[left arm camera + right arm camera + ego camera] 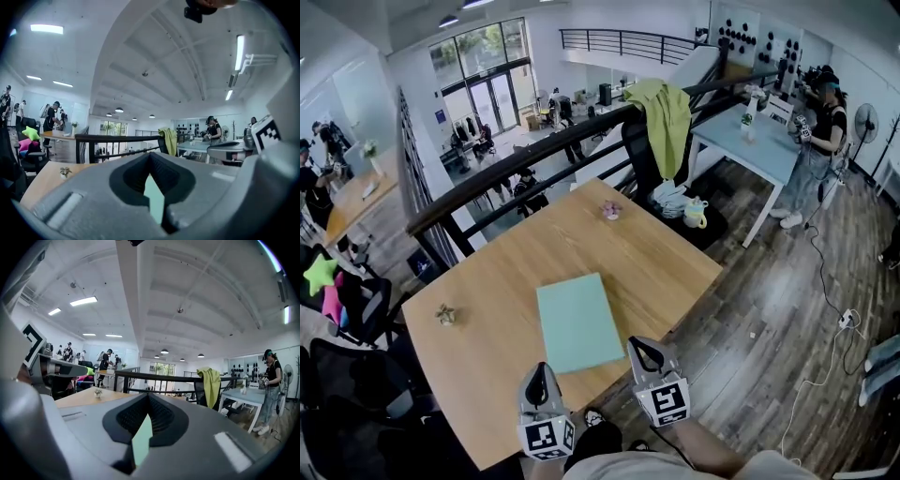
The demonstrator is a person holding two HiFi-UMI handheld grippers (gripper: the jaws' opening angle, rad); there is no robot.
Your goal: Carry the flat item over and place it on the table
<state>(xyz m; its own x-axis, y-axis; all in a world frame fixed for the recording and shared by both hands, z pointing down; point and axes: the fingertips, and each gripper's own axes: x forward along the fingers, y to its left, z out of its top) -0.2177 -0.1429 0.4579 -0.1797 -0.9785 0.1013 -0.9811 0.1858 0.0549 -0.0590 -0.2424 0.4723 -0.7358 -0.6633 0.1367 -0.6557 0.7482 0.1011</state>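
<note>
The flat item [578, 322] is a mint-green rectangular board, held out level over the near part of the wooden table [497, 281]. My left gripper [541, 371] is shut on its near left corner and my right gripper [643, 350] is shut on its near right corner. In the left gripper view only a thin green sliver of the board [154, 199] shows between the closed jaws of the left gripper [150, 158]. The right gripper view shows the same: a green strip of the board [141, 441] is pinched in the right gripper [148, 400].
A tiny potted plant [445, 314] stands on the table's left part and a small pink object [611, 210] near its far edge. Beyond are a black railing [534, 155], a chair draped with yellow-green cloth [667, 117], a pale blue table [750, 141] and a standing person [820, 141].
</note>
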